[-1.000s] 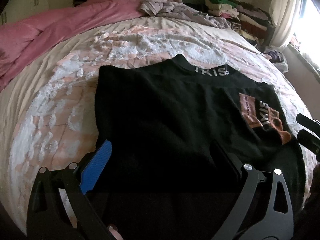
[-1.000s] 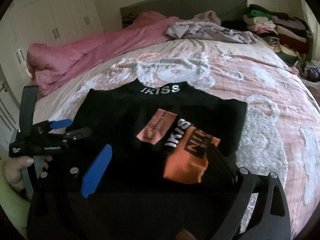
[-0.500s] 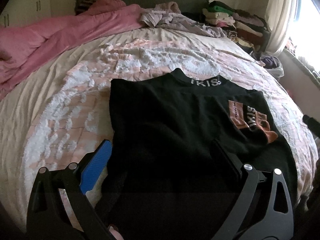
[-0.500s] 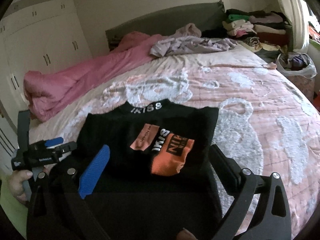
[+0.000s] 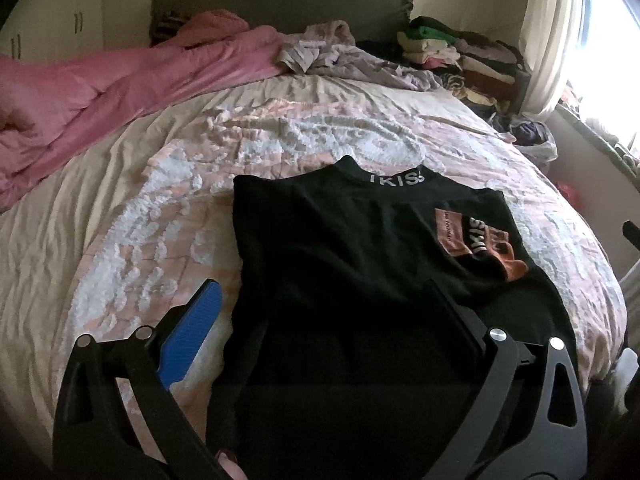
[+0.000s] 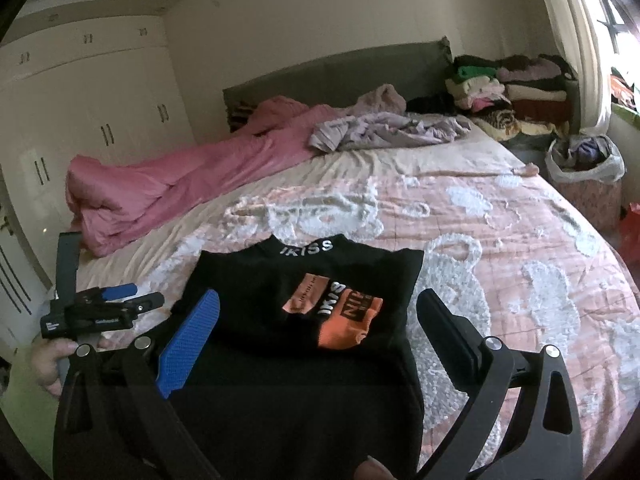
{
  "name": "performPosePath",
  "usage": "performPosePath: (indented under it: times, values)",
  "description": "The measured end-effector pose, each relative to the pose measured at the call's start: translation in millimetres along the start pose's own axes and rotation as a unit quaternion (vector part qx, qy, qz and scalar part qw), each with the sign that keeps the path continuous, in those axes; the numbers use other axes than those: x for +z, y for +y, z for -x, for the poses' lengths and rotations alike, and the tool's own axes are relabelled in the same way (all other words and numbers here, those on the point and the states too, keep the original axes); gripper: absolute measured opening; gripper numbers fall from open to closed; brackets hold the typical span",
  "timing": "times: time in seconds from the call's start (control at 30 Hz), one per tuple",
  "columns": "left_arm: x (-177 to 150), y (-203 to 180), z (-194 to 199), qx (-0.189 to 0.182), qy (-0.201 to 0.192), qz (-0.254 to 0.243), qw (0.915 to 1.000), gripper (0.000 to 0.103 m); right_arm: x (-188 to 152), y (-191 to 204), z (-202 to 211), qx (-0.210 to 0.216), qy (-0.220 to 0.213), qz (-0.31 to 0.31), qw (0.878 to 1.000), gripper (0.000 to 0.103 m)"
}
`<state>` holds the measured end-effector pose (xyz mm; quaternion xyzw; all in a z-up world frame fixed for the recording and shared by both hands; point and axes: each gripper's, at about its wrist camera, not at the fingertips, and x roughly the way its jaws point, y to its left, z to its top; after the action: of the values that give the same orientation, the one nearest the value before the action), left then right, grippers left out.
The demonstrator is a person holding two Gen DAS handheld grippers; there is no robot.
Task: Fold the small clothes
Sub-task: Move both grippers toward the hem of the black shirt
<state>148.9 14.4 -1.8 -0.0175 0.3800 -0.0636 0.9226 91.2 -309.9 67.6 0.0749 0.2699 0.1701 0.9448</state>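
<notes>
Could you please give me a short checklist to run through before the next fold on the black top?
1. Left gripper jaws open and empty: ok.
2. Right gripper jaws open and empty: ok.
3. Black top lies flat on the bedspread, collar away from the person: ok.
4. Sleeve with the orange cuff folded in across the front: ok.
5. Other sleeve folded in as well: cannot tell.
6. Near hem free to grip: cannot tell, it is dark and hidden behind the jaws.

Black top (image 6: pixel 304 312) flat on bedspread (image 6: pixel 520 240)
</notes>
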Motion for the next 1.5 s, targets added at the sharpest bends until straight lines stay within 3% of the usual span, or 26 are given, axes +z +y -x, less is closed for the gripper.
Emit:
performPosePath:
  times: [0.3,0.7,1.13,1.5]
  values:
    - [-5,2,20,-0.002,0.000,0.005,1.0000,0.093,2,12,37,-0.002,-0.022,0.017,1.000,0.098]
    - [-15,6,49,0.005,-0.010,0.000,0.9999,0.093,-15,20,72,-0.012,-0.018,0.034,0.999,0.098]
    - [-36,15,64,0.015,-0.005,-0.008,0.9999,0.093,-51,35,101,0.000,0.012,0.077,0.997,0.098]
    - [-53,27,64,0.027,0.008,0.001,0.9996,0.093,-88,45,95,-0.012,0.048,0.092,0.995,0.098]
